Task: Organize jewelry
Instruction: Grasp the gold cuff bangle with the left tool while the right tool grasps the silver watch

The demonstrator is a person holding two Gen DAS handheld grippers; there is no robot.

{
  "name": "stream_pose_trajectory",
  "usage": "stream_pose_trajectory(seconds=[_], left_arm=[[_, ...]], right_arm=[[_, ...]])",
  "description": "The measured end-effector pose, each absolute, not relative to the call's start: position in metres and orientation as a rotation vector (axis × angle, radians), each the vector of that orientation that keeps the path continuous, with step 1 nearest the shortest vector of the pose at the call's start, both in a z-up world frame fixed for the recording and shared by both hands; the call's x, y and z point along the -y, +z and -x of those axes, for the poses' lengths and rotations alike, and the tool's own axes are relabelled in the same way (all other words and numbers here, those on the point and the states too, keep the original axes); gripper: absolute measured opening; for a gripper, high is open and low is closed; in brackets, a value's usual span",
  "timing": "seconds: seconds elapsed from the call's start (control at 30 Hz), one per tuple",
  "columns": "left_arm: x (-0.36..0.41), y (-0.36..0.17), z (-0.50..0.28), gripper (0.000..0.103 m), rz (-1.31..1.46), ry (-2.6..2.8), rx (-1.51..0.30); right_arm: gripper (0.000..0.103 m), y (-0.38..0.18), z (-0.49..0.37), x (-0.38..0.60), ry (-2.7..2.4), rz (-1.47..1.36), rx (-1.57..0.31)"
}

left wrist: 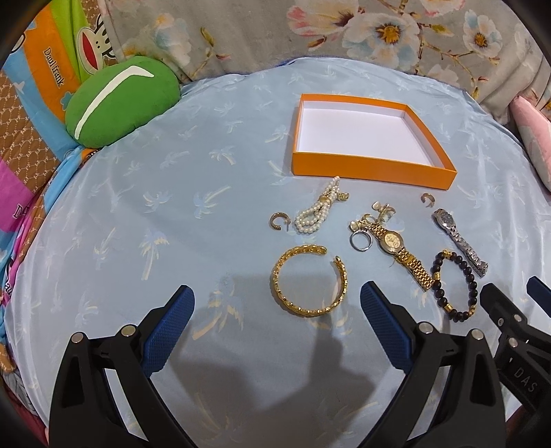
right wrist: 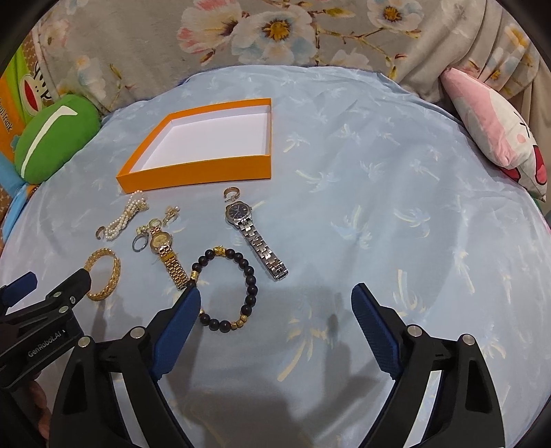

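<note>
An empty orange box (left wrist: 372, 169) (right wrist: 193, 177) with a white inside sits on the light blue cloth. In front of it lie a pearl bracelet (left wrist: 315, 213) (right wrist: 125, 215), a gold bangle (left wrist: 341, 281) (right wrist: 115, 272), a gold watch (left wrist: 399, 251) (right wrist: 167, 256), a silver watch (left wrist: 458, 237) (right wrist: 255, 237), a dark bead bracelet (left wrist: 473, 286) (right wrist: 251, 275), rings and earrings (left wrist: 360, 237). My left gripper (left wrist: 277, 303) is open above the cloth, just short of the bangle. My right gripper (right wrist: 275, 299) is open beside the bead bracelet.
A green cushion (left wrist: 120, 100) (right wrist: 51, 138) lies at the back left. A pink and white cushion (right wrist: 496, 138) lies at the back right. Floral fabric (left wrist: 344, 31) rises behind the cloth. Patterned bedding (left wrist: 31, 113) is at the left.
</note>
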State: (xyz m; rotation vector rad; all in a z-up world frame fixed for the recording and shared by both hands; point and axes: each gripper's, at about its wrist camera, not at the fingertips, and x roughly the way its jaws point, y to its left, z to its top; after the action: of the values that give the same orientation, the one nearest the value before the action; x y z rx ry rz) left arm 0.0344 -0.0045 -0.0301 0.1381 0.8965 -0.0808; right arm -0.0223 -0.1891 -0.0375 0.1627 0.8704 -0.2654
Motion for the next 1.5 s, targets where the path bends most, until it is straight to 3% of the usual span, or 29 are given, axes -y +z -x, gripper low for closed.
stream_pose_trajectory(seconds=[0.8, 1.27, 1.5], left_arm=[[0.004, -0.029, -0.033, 0.095, -0.130, -0.079, -0.893], [-0.034, -0.037, -0.051, 0.095, -0.098, -0.015, -0.917], [-0.034, -0.045, -0.059, 0.095, -0.069, -0.052, -0.959]], right_arm=[[0.087, -0.034, 0.022, 0.188, -0.264, -0.154, -0.855], [0.053, -0.050, -0.042, 0.205, -0.179, -0.158, -0.892], [0.049, -0.061, -0.058, 0.206, -0.159, -0.161, -0.920]])
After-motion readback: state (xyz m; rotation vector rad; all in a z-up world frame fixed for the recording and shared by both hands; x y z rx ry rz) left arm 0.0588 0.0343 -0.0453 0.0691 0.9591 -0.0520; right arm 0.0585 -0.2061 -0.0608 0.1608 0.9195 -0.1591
